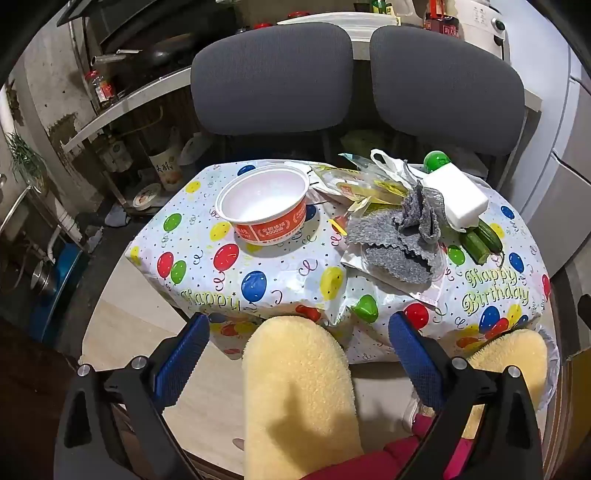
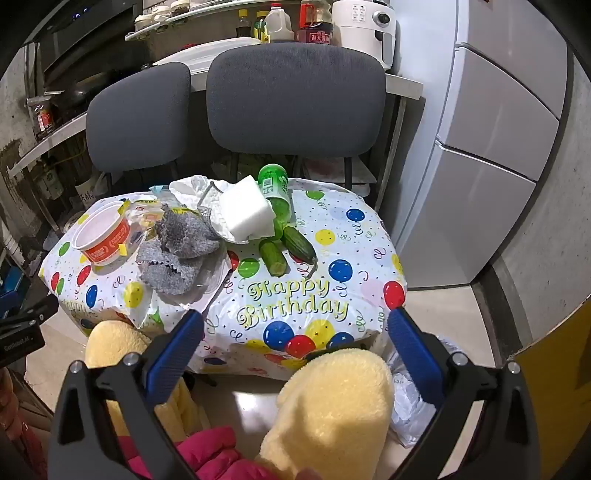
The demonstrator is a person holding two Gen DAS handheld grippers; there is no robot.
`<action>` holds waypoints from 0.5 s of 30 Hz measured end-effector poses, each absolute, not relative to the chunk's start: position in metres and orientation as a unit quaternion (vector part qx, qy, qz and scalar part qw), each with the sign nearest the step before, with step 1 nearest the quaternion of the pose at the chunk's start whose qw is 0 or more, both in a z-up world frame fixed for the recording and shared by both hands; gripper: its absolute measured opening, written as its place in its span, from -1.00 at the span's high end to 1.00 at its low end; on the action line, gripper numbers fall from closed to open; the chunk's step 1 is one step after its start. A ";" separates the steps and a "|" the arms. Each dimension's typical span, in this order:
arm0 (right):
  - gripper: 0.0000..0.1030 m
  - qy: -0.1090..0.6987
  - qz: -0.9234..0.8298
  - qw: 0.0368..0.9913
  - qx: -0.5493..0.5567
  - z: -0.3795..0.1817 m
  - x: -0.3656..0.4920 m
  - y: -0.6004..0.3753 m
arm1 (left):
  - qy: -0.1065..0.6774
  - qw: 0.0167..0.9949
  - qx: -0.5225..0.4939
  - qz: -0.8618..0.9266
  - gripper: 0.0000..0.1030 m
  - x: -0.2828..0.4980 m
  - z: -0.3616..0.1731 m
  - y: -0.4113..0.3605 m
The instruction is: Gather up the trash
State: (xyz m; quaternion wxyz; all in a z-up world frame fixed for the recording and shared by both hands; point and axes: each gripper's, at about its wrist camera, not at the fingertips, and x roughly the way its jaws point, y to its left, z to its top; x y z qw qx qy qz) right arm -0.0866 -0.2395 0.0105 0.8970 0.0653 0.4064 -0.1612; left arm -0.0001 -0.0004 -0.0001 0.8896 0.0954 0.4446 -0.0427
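A small table under a balloon-print birthday cloth point(image 1: 280, 280) point(image 2: 295, 295) carries the litter. An empty orange and white paper bowl point(image 1: 266, 203) point(image 2: 101, 236) stands at the left. Crumpled wrappers and a plastic bag point(image 1: 369, 181) point(image 2: 192, 192) lie behind a grey cloth point(image 1: 399, 236) point(image 2: 177, 251). A white foam block point(image 1: 458, 195) point(image 2: 245, 210), a green bottle point(image 1: 436, 161) point(image 2: 275, 192) and two cucumber pieces point(image 1: 480, 238) point(image 2: 288, 247) lie at the right. My left gripper point(image 1: 299, 354) and right gripper point(image 2: 295, 347) hang open in front of the table's near edge, nothing between their blue pads.
Two grey chairs point(image 1: 273, 77) point(image 2: 295, 99) stand behind the table. A white fridge point(image 2: 498, 147) rises at the right. A kitchen counter with bottles and an appliance point(image 2: 365, 26) runs behind. A person's knees in yellow fleece point(image 1: 299, 391) point(image 2: 332, 410) sit below the grippers. A plastic bag point(image 2: 410, 402) lies on the floor.
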 end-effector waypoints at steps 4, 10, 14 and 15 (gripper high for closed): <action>-0.89 0.407 -0.160 0.897 0.067 0.010 -0.087 -0.240 | 0.445 0.889 0.095 -0.042 -0.87 0.000 -0.001 -0.001; -0.89 0.408 -0.160 0.896 0.067 0.009 -0.086 -0.239 | 0.447 0.889 0.096 -0.041 -0.87 0.001 -0.001 -0.005; -0.89 0.408 -0.160 0.896 0.067 0.008 -0.086 -0.239 | 0.444 0.890 0.093 -0.044 -0.87 0.000 0.000 0.000; -0.89 0.408 -0.160 0.896 0.067 0.008 -0.086 -0.239 | 0.444 0.890 0.093 -0.043 -0.87 0.000 0.000 0.000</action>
